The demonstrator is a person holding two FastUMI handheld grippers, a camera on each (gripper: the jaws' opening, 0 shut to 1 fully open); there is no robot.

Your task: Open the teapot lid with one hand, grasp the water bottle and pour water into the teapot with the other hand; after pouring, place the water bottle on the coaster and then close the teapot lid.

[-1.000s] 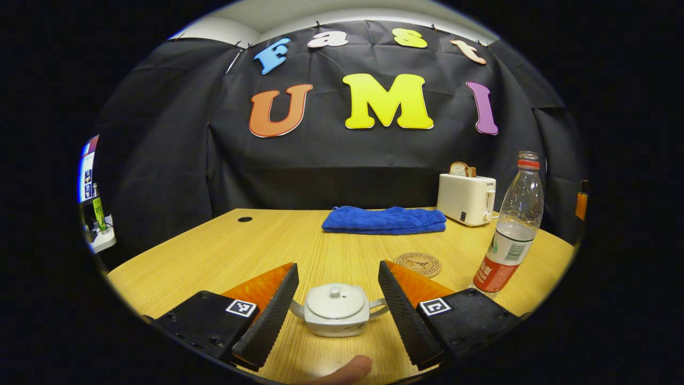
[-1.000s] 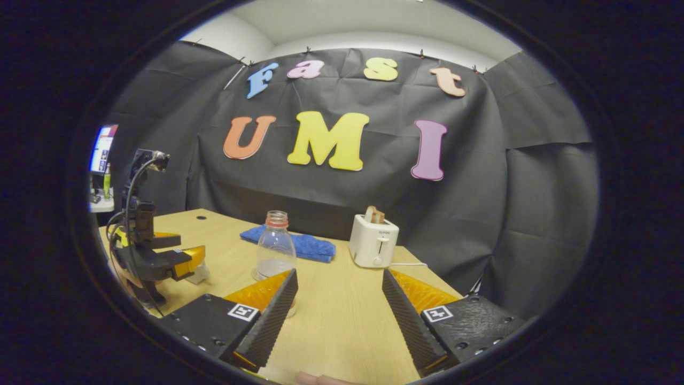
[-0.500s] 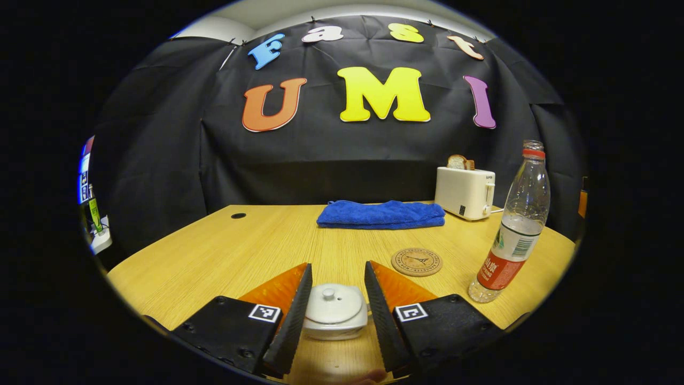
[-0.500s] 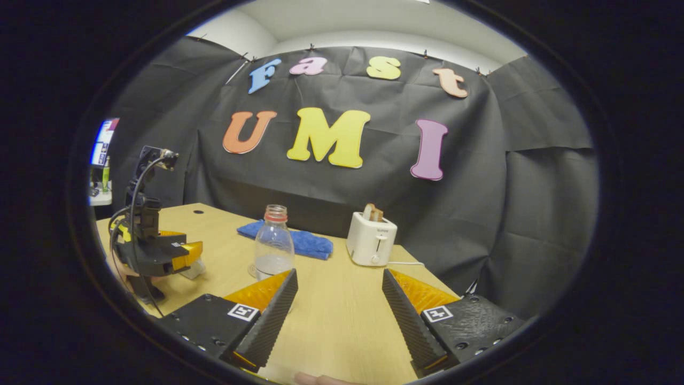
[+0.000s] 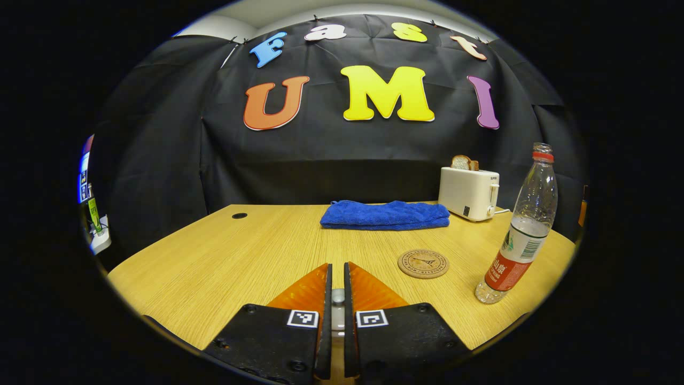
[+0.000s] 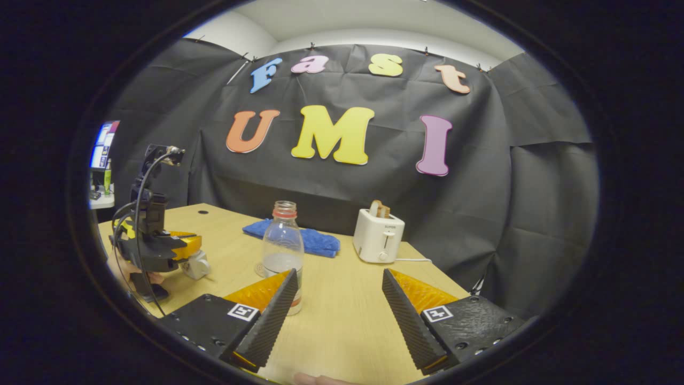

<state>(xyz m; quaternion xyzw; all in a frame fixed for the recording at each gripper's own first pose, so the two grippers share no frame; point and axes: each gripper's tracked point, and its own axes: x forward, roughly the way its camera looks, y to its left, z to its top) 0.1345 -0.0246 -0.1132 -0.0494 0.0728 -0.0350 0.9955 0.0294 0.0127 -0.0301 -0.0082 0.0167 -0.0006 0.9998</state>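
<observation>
In the left gripper view, my left gripper (image 5: 337,269) is shut on the knob of the white teapot lid (image 5: 337,295), and its fingers hide most of the pot. The clear water bottle (image 5: 521,235), uncapped and partly filled, stands at the right. The round cork coaster (image 5: 422,263) lies between it and my fingers. In the right gripper view, my right gripper (image 6: 339,275) hangs open over the table with nothing in it, and the bottle (image 6: 282,246) stands just beyond its left finger. Farther left, the left gripper (image 6: 160,251) sits over the teapot (image 6: 196,264).
A folded blue towel (image 5: 385,215) and a white toaster (image 5: 469,184) holding bread stand at the back of the wooden table (image 5: 224,256). The toaster (image 6: 378,240) sits ahead of the right gripper, with its cable trailing right. A hand (image 6: 140,274) holds the left gripper.
The left gripper's fingers came down around the teapot and went from wide open to shut on the lid knob. The right gripper stayed open and drifted slightly towards the bottle.
</observation>
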